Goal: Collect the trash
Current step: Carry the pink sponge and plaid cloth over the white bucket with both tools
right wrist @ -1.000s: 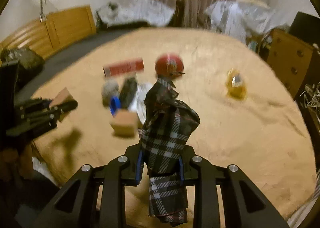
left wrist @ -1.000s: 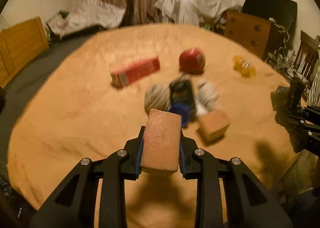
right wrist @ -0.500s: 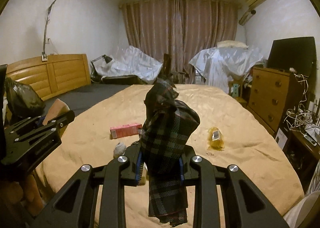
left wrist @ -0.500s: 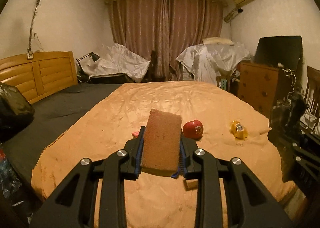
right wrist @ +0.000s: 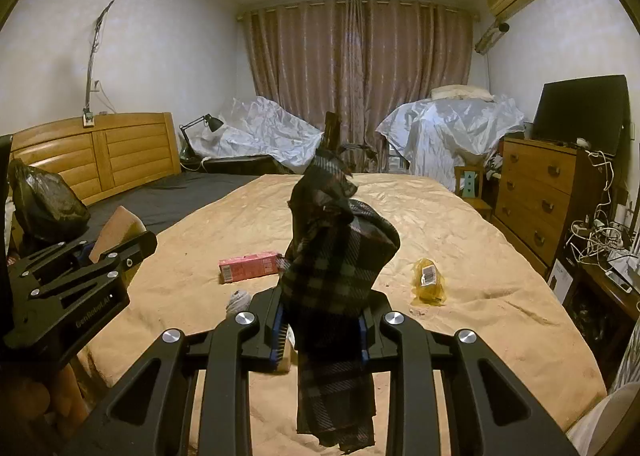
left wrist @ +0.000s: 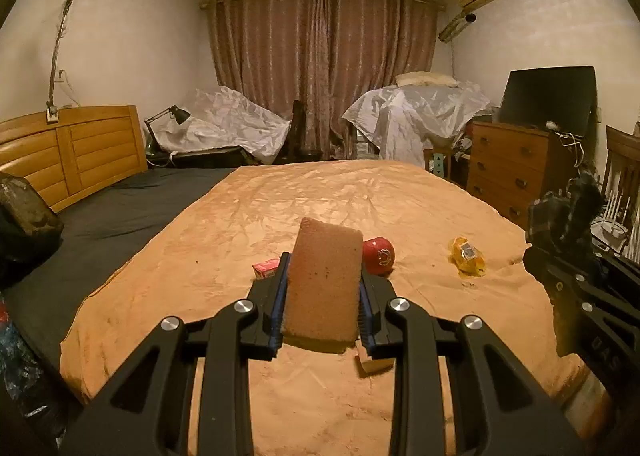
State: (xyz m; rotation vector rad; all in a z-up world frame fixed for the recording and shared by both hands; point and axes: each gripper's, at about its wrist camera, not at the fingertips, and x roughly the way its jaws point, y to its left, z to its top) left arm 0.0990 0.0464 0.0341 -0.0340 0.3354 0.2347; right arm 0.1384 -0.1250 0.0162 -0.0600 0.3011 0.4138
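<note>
My left gripper (left wrist: 322, 304) is shut on a brown sponge block (left wrist: 323, 276), held up above the orange bedspread (left wrist: 280, 208). My right gripper (right wrist: 320, 320) is shut on a dark plaid cloth (right wrist: 336, 264) that stands up between the jaws and hangs below them. On the bed lie a pink carton (right wrist: 249, 266), a red round object (left wrist: 379, 254), a yellow wrapper (right wrist: 429, 281), a grey-white wad (right wrist: 238, 301) and a tan block (left wrist: 374, 363). The left gripper (right wrist: 116, 252) shows at the left of the right wrist view, the right gripper (left wrist: 568, 240) at the right edge of the left wrist view.
A black bag (right wrist: 44, 204) sits at the left by the wooden headboard (right wrist: 96, 152). A wooden dresser (right wrist: 536, 192) with a dark screen stands right of the bed, with cables beside it. Sheet-covered furniture (left wrist: 412, 116) and curtains fill the far wall.
Both grippers rose and tilted up from looking down at the pile to looking across the room, each still holding its item. In the last half second nothing moved.
</note>
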